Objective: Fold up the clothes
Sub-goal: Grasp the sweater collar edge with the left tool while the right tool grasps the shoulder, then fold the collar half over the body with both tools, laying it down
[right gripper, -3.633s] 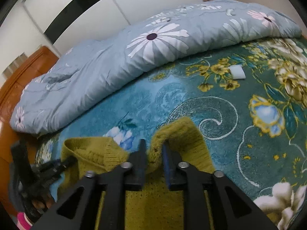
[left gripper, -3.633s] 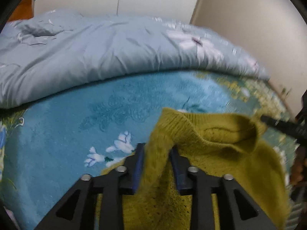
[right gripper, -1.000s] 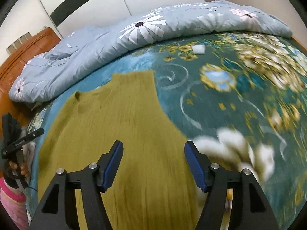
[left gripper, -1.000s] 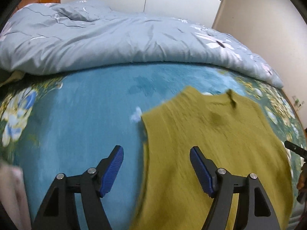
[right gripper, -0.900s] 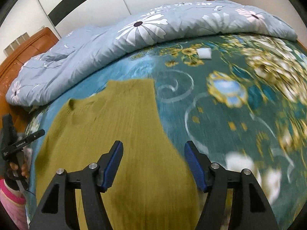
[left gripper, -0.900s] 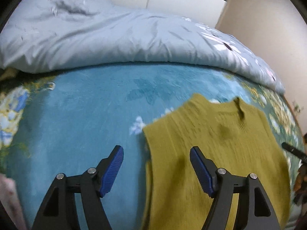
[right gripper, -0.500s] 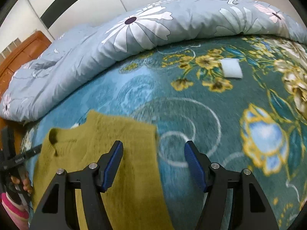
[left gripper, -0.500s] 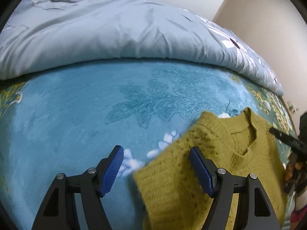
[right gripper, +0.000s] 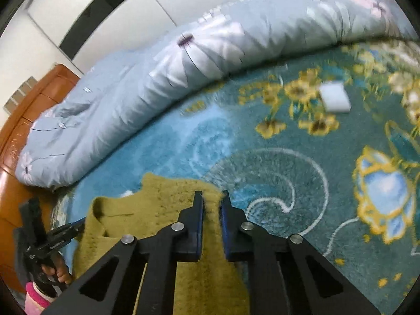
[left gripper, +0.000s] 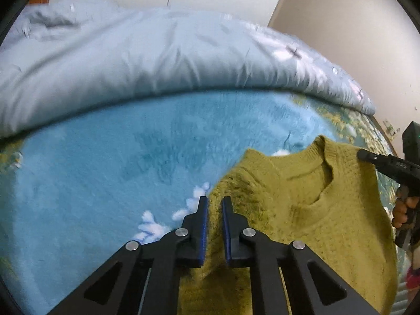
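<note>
Pinching both shoulder corners of the olive-green knitted sweater vest lying on the teal floral plush blanket: left gripper and right gripper, fingers clamped on knit, presumably for lifting the top edge over. Hem cut off below; grey-blue floral duvet blurred behind.

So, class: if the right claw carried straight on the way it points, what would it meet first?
The right claw, shut on the olive sweater at its shoulder edge, would probably meet the blue floral blanket just past that edge; depth is hard to judge.
</note>
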`<state>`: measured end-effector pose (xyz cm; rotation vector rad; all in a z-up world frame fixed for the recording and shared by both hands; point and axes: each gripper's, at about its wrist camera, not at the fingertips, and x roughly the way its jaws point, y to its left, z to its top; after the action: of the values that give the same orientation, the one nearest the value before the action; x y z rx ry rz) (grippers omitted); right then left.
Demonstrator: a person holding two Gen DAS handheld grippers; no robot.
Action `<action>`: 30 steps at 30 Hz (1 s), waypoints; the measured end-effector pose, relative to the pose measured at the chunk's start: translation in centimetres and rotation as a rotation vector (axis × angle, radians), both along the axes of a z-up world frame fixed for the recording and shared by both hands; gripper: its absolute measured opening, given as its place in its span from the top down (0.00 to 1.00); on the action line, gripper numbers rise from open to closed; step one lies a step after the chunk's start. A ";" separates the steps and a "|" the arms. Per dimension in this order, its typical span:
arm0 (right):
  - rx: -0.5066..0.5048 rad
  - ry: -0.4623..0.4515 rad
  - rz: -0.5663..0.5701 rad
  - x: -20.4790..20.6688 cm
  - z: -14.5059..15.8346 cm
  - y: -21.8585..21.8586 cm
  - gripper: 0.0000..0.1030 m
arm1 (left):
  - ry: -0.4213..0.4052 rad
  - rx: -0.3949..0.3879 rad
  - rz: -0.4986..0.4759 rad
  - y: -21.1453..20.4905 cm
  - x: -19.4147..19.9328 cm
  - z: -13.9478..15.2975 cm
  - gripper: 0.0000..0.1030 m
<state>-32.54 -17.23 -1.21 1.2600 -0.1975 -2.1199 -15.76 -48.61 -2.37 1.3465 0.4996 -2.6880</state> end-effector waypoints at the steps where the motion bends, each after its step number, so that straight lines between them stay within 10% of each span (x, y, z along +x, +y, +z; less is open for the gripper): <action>1: -0.006 0.019 0.006 0.3 0.8 0.1 0.89 | 0.026 -0.006 0.004 0.1 0.3 0.8 0.90; 16: -0.118 0.252 0.086 12.6 10.8 7.5 0.89 | 0.376 -0.111 -0.121 7.1 15.7 11.9 0.90; 30: -0.193 0.237 0.077 28.2 7.5 18.6 0.89 | 0.437 -0.052 -0.119 13.0 32.5 8.8 0.91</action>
<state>-4.36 1.41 6.28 0.8837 -0.2395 -2.1063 16.76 -35.61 6.42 0.7935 0.3881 -3.0776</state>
